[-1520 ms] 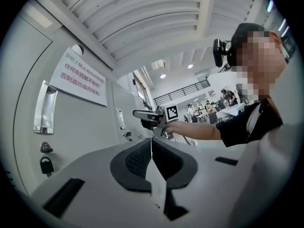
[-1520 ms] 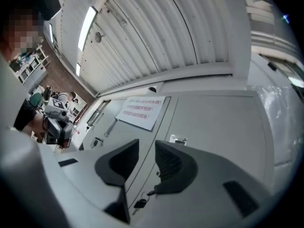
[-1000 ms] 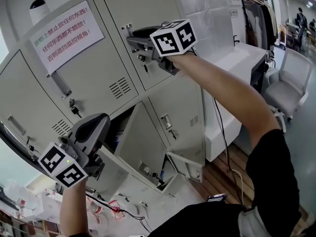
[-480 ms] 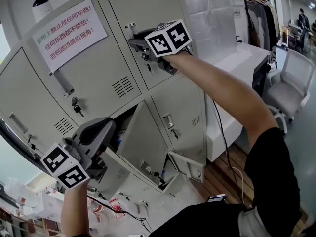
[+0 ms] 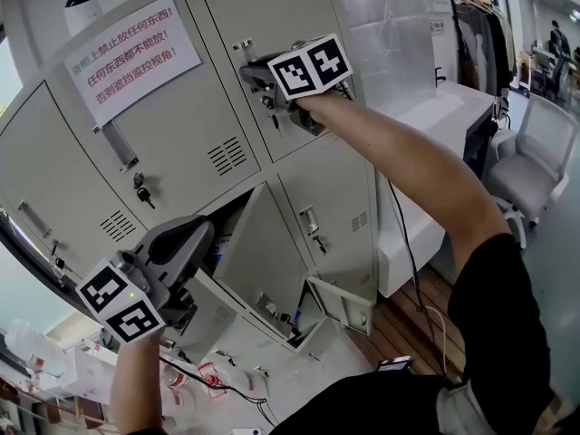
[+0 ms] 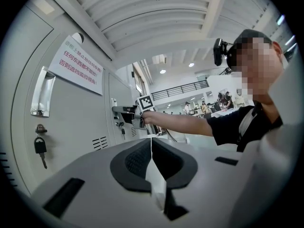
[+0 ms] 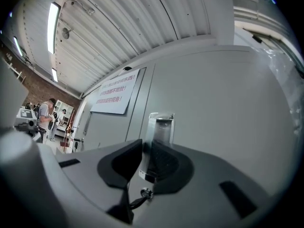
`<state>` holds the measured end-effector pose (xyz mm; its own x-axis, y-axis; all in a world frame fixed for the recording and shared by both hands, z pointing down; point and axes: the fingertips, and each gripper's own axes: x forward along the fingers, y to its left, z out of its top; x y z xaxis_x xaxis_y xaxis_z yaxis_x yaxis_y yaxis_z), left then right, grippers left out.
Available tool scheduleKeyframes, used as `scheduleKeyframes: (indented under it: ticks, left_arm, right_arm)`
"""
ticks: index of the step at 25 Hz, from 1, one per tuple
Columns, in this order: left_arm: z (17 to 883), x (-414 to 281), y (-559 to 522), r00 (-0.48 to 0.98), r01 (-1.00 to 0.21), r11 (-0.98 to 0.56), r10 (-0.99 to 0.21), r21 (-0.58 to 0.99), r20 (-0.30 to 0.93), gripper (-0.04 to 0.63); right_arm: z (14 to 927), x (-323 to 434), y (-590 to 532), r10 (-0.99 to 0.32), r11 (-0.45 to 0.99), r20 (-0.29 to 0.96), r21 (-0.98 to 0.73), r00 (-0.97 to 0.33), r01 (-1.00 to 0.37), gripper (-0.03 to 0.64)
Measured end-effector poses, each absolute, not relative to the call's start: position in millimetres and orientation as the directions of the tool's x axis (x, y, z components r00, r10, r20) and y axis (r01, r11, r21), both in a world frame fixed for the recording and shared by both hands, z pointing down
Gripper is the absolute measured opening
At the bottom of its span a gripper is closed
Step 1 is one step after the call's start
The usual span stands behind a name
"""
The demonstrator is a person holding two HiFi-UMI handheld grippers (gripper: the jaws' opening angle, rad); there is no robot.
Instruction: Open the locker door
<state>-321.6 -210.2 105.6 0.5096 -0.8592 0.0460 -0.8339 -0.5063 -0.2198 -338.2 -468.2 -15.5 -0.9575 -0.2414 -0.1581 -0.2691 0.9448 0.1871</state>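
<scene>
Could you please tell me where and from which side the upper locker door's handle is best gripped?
Probably pinch the handle across its narrow width, low down, coming head-on at the door: it is an upright strip raised off the panel, side edges free.

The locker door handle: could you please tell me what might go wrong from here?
1. The right gripper has just been closing its jaws on only the lower end of the slim handle, so a pull might slip off.
2. A key hangs just below. The door may still be locked, or the gripper may snag the key.
</scene>
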Motion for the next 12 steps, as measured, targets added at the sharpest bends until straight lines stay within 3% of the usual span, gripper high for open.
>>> scheduleKeyframes:
  ticks: [12]
  left_arm:
    - [107, -308, -205, 0.513, -0.831, -0.509, -0.857, -0.225, 0.047, 0.018]
  right_arm:
    - [-15, -323, -456, -0.185, 0.966, -0.158, 0.152, -0.970, -0.209, 0.064]
